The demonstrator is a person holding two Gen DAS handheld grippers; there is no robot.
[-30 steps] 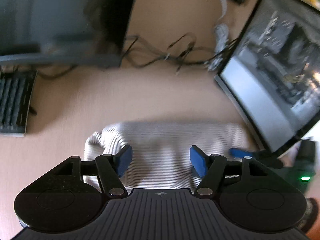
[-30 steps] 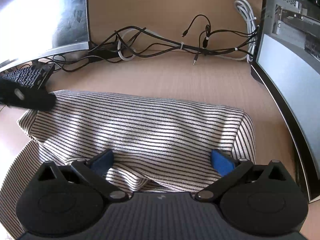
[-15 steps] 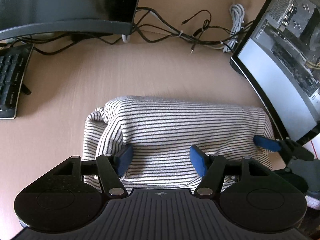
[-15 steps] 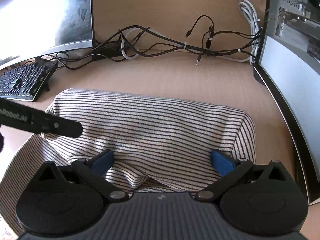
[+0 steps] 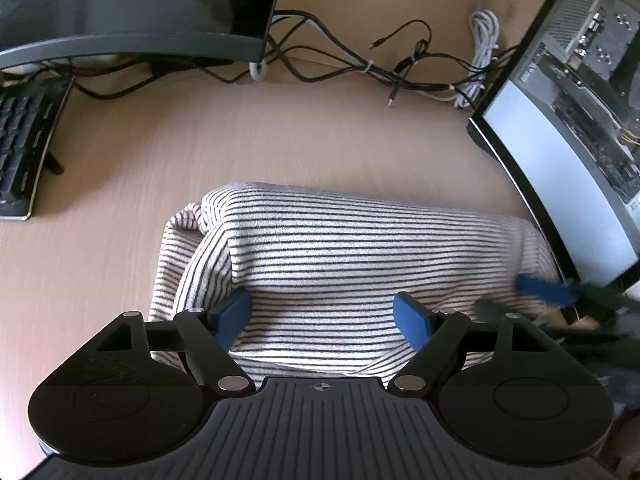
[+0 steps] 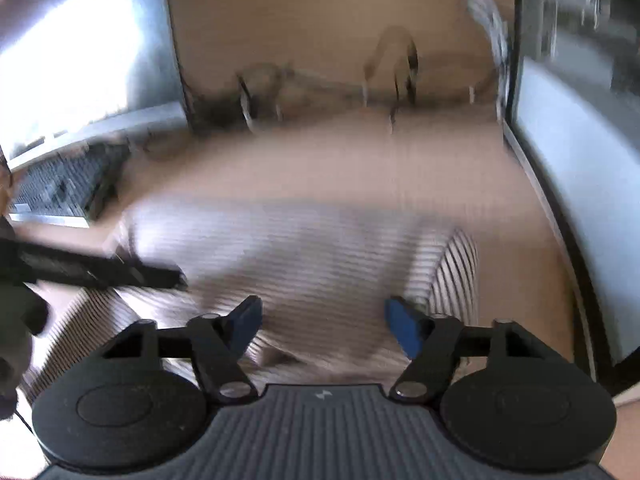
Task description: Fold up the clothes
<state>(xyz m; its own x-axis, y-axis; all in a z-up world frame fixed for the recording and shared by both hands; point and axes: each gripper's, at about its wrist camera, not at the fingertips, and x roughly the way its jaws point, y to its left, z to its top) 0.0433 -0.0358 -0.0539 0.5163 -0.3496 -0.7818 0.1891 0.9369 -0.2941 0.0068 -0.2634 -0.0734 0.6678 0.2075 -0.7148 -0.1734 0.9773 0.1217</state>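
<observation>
Left wrist view is sharp: folded striped garment (image 5: pixel 360 260) on bench (image 5: pixel 280 144), cables (image 5: pixel 360 68) behind; right wrist view blurred. Left gripper (image 5: pixel 324 316) tilted down, jaws just widened, spread over cloth. Right gripper (image 6: pixel 324 320) jaws just narrowed, still apart, nothing pinched

left gripper (image 5: pixel 322 316) just opening, fingers (image 5: pixel 234 314) astride folded striped shirt (image 5: pixel 360 252).
</observation>
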